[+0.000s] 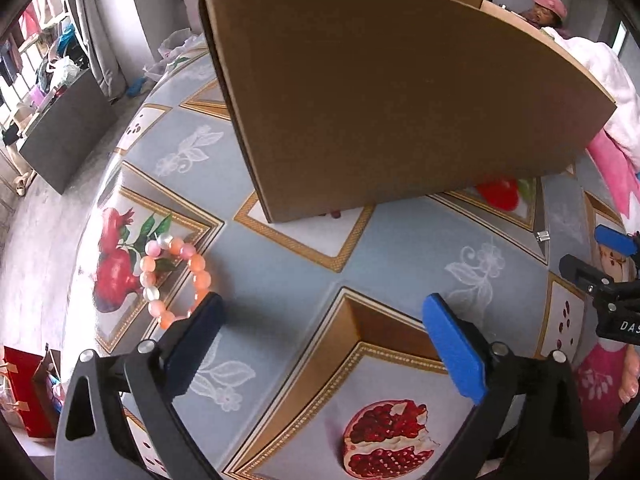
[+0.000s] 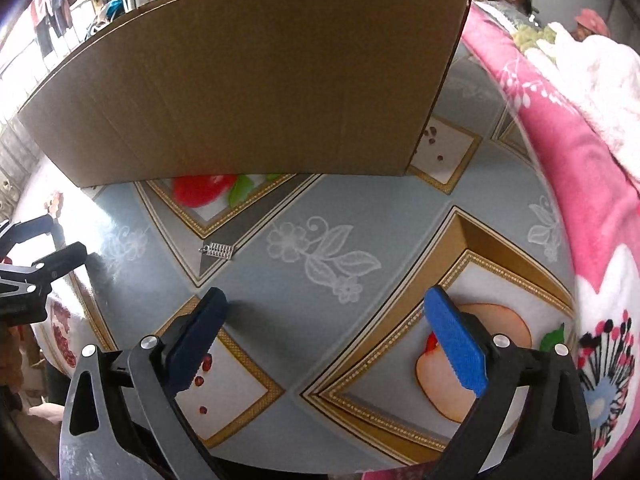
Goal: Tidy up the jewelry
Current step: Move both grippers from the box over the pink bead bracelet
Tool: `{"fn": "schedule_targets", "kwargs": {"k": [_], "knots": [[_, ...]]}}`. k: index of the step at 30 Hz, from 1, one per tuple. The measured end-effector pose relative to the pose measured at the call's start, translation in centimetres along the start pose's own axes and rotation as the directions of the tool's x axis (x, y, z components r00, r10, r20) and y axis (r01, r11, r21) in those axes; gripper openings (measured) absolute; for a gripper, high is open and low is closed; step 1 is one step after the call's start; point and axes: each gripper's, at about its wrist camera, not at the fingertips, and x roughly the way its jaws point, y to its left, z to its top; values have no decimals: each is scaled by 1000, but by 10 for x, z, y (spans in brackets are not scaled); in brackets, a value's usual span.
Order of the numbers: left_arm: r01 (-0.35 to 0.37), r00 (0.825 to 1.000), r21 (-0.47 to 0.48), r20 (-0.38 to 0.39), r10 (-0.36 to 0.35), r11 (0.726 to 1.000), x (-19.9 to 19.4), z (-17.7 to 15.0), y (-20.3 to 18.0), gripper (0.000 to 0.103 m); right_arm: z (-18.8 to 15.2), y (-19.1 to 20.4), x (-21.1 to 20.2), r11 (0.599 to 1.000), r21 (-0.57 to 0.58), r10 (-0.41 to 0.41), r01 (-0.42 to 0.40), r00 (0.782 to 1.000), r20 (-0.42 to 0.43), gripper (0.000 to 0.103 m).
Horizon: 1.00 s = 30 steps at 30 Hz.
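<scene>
Both grippers hang over the table (image 1: pixel 280 304), tilted down at the patterned cloth, and neither has anything in it. The left gripper (image 1: pixel 324 344) stands wide open, blue pads well apart with only cloth between them. The right gripper (image 2: pixel 328 344) is just as wide, also bare.

The jewelry is split. A bracelet (image 1: pixel 176 280) of orange and pale beads lies flat on the cloth, on the pomegranate print, off to the left of the left gripper; its near edge sits right at the tip of that gripper's left finger (image 1: pixel 200 340), though whether they touch is hard to call. A small silver charm (image 2: pixel 218 250) lies out in the open ahead of the right gripper, nearer its left finger, between the gripper and the box (image 2: pixel 248 80). The left view catches it too, far off to the right.

That box, plain cardboard, stands upright at the back of the table. Its inside is hidden, so whether anything is stowed in there I cannot say.

So this looks like the approach before the first pickups. Next, the left gripper needs to shift left so its fingers straddle a stretch of beads, then close. The charm is thin and flat, so the right one will need a low, careful pinch.
</scene>
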Motion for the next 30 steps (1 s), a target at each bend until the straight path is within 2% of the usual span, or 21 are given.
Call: {"fn": "schedule_targets", "kwargs": {"k": [14,19,23,30], "knots": [[-5,1000,2,6,5,1000,8,2,4,98,-11,0,-5,1000,13,0,-1,999,44,95],[-6,1000,0,7,6,1000,8,1,4,98,-10,-2,-8,1000,11,11,-11,1000,23,95],[-8,1000,-1,9,8,1000,8,1,3,98,-7,-9,-15,998,37,38,-40,998,46,95],[-15,1000,-5,6,15,1000,8,2,2,98,-3,-9,-23,994,18,103,-106,990,98,95]]}}
